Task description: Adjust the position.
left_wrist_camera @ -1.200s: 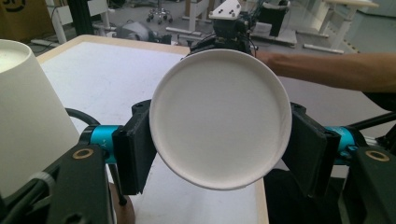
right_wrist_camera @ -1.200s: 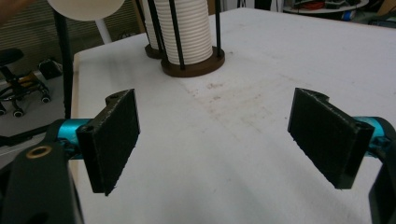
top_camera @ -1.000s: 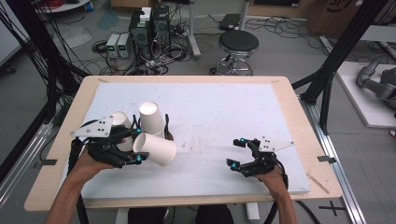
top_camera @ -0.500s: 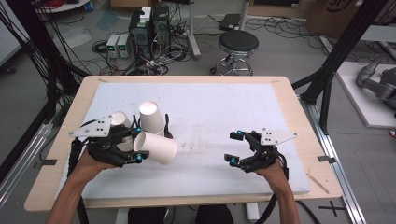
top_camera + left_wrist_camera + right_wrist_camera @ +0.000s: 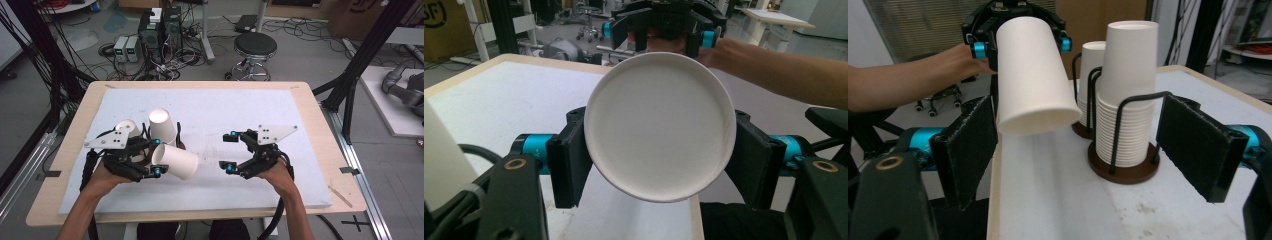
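High view: right tongs (image 5: 229,150), gaping, have neared the paper cup (image 5: 175,161) clamped by left tongs (image 5: 155,158).

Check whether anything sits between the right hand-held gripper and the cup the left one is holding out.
Nothing visible does. The paper cup, clamped by the left hand-held gripper, faces the open right hand-held gripper across bare white mat.

Black stool (image 5: 255,47), computer towers (image 5: 159,25), cables beyond table.
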Tool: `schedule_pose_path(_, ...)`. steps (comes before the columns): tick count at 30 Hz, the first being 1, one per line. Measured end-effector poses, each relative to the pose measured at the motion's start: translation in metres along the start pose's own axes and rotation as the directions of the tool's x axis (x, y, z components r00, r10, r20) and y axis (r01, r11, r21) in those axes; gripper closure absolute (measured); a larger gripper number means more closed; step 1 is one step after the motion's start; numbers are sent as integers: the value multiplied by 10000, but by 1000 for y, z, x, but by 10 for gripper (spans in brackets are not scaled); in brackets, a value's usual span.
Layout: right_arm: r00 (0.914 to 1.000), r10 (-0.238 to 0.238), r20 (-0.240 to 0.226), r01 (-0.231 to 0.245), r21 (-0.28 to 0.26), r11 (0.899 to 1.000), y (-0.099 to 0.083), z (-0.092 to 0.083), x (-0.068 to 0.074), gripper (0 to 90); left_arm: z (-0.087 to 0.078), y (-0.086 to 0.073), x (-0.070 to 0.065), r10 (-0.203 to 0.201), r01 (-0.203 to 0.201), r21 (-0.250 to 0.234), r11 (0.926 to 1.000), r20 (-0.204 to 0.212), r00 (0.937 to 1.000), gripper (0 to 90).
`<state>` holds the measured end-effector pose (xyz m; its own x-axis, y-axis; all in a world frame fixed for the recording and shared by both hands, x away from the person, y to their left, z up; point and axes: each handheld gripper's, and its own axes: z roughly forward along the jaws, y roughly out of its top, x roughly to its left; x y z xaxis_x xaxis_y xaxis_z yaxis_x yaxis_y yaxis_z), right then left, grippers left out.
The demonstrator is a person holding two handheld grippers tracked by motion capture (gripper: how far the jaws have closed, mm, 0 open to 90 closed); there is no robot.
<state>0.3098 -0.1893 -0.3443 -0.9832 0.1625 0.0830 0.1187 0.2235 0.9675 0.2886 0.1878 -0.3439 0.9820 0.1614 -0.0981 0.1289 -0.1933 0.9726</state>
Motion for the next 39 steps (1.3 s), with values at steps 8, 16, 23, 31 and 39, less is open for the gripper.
schedule_pose_path(8,9976,-101,-686,115,208,9997,9,25,3,173,18,0,-3,-3,2,14,10000,268,9996,337)
schedule_pose_path(16,9946,-104,-1030,140,337,9993,12,40,5,174,30,-2,-5,86,-94,191,9998,411,9991,337)
schedule_pose_path(23,9916,-125,-1287,183,446,9988,13,49,7,173,34,-2,-6,116,-126,190,9997,512,9986,337)
schedule_pose_path(31,9884,-94,-1515,190,619,9979,12,60,11,173,35,-1,-7,152,-160,146,9998,573,9982,337)
schedule_pose_path(39,9843,11,-1766,143,859,9962,6,74,16,173,34,0,-8,196,-195,-10,9998,574,9982,336)
